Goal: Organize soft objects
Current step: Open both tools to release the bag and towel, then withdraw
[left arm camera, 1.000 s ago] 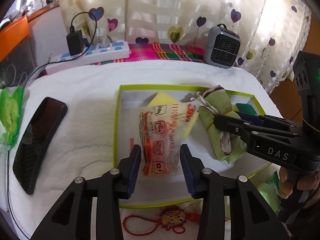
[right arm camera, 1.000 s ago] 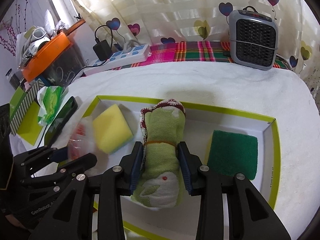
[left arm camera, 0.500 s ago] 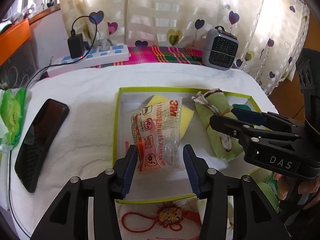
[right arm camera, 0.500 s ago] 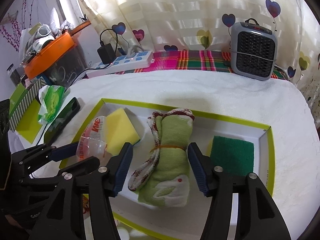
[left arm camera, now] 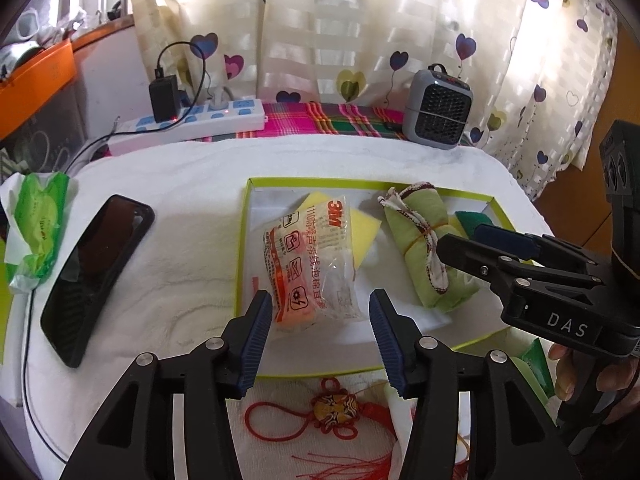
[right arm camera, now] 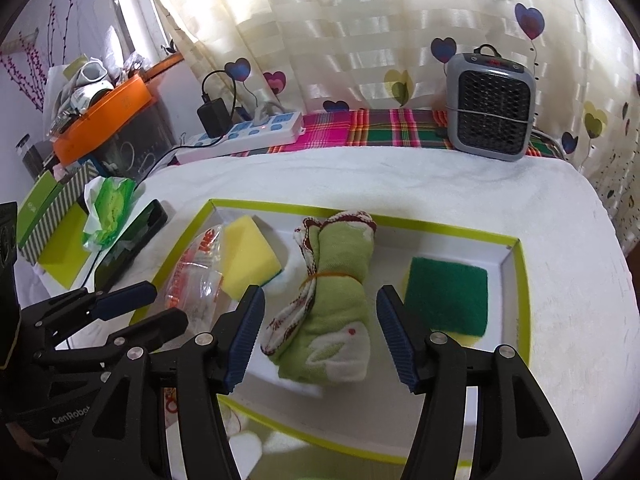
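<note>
A shallow box with a lime-green rim (left arm camera: 245,240) (right arm camera: 516,280) lies on the white towel. In it lie a clear 3M packet of orange earplugs (left arm camera: 314,264) (right arm camera: 196,280), a yellow sponge (left arm camera: 366,230) (right arm camera: 248,256), a rolled green cloth bound with a band (left arm camera: 430,248) (right arm camera: 336,304) and a green scouring pad (right arm camera: 448,294). My left gripper (left arm camera: 320,338) is open just behind the packet. My right gripper (right arm camera: 320,334) is open astride the near end of the cloth roll, apart from it.
A black phone (left arm camera: 96,272) and a green tissue pack (left arm camera: 38,224) lie left of the box. A red tasselled charm (left arm camera: 332,406) lies at the near edge. A power strip (left arm camera: 192,126) and small grey heater (left arm camera: 438,108) stand at the back.
Both grippers opened, letting go of the packet and the cloth roll into the box, and drew back towards me and upward.
</note>
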The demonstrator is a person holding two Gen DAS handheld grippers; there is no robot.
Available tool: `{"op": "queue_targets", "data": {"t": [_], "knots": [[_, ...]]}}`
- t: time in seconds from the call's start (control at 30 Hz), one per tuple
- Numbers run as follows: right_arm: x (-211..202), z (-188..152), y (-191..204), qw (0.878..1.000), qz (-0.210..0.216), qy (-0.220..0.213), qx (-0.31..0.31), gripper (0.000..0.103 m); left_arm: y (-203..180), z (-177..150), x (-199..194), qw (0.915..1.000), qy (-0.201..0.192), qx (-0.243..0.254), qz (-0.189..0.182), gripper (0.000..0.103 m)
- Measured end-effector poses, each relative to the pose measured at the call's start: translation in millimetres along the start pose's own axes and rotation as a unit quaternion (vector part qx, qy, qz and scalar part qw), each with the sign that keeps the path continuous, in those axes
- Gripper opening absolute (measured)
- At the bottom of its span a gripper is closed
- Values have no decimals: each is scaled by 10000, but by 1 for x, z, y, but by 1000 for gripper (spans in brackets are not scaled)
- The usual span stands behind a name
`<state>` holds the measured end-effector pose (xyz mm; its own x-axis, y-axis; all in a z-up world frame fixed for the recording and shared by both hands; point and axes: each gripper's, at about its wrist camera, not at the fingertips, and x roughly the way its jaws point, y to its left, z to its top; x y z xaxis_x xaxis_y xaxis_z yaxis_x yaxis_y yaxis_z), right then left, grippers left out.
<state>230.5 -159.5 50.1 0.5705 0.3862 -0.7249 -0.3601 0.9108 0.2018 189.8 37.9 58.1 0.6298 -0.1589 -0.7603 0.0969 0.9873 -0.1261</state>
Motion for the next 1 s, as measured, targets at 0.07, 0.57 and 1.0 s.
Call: {"op": "queue_targets", "data": {"t": [0.07,0.57,1.0], "knots": [[-4,-2,0,10000,7,-44,13,59,0,-1,-3,10000,-29,-20,-17,50],[-31,-17,6,9996,-16,-279,89,59,-8,-18,-29,9997,-198,89,-129,51],[-48,-36,0,9990,-26,-380,241,59,-16,-32,-42,9995,-236,148,-132,51]]}}
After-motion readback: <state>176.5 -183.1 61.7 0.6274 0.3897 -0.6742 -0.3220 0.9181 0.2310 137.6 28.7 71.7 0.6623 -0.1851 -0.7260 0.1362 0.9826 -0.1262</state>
